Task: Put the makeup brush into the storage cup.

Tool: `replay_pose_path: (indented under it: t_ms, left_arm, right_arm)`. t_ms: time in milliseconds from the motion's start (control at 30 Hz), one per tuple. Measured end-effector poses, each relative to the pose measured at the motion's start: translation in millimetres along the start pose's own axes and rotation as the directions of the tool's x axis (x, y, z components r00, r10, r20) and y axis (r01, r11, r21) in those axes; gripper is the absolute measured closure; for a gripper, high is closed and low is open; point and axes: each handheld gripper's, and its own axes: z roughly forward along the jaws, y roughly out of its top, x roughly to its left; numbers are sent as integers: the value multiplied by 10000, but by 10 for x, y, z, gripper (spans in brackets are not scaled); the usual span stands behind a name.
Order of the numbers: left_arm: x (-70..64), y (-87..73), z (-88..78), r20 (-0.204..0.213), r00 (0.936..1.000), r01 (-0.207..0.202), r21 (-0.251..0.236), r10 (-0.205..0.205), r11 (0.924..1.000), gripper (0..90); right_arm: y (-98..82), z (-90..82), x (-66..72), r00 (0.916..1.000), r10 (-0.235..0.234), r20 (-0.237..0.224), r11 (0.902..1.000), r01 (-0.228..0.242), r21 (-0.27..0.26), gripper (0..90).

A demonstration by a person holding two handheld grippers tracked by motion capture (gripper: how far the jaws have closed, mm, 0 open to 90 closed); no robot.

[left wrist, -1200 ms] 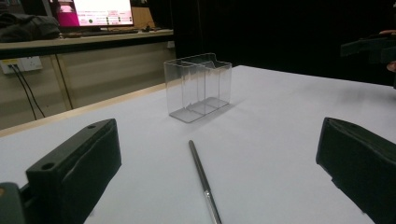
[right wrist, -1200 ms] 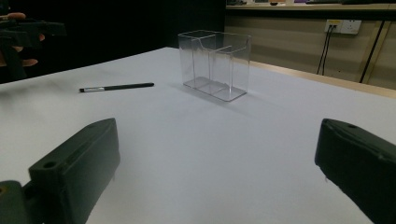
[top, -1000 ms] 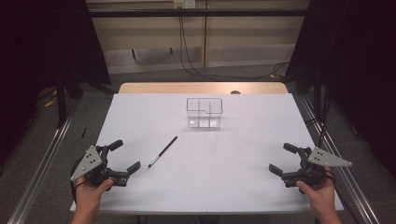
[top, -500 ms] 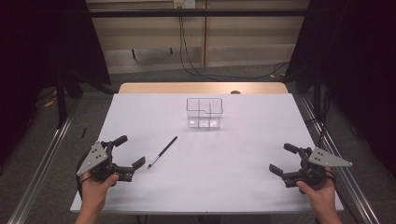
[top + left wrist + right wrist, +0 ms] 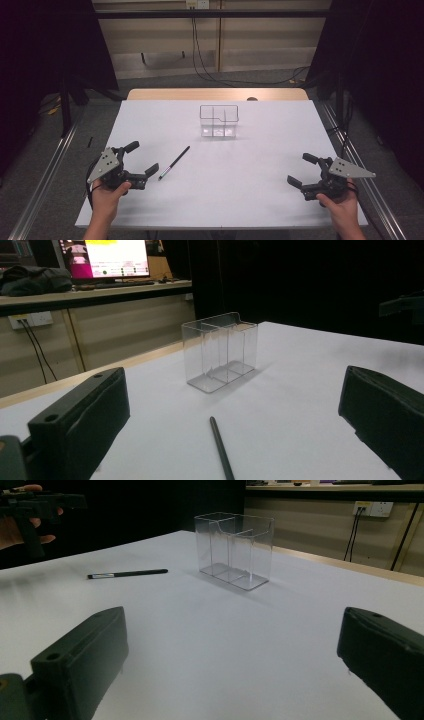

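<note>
Where white table (image 5: 260, 200) meets dark curtains: pen (image 5: 174, 162), both grippers wide.

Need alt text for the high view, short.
A person's left tongs, jaws open, sit on the white table just left of a black pen lying flat. The right tongs, also open, rest at the near right. A clear compartmented holder stands empty towards the far middle.
</note>
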Motion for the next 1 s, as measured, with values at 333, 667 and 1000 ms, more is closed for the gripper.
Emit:
replay_pose_path:
  t_ms: [333,667,1000]
  left_arm:
    - [12,33,110,-3,10000,-45,-74,45,10000,0]
    - [19,58,253,35,9999,-121,-111,122,9999,0]
    - [25,85,369,48,9998,-200,-115,201,9997,0]
  right_arm:
    - [2,4,0,10000,-20,-34,10000,20,0,0]
    - [3,6,4,10000,-55,-34,10000,55,2,0]
    - [3,7,9,9999,-93,-87,10000,94,16,0]
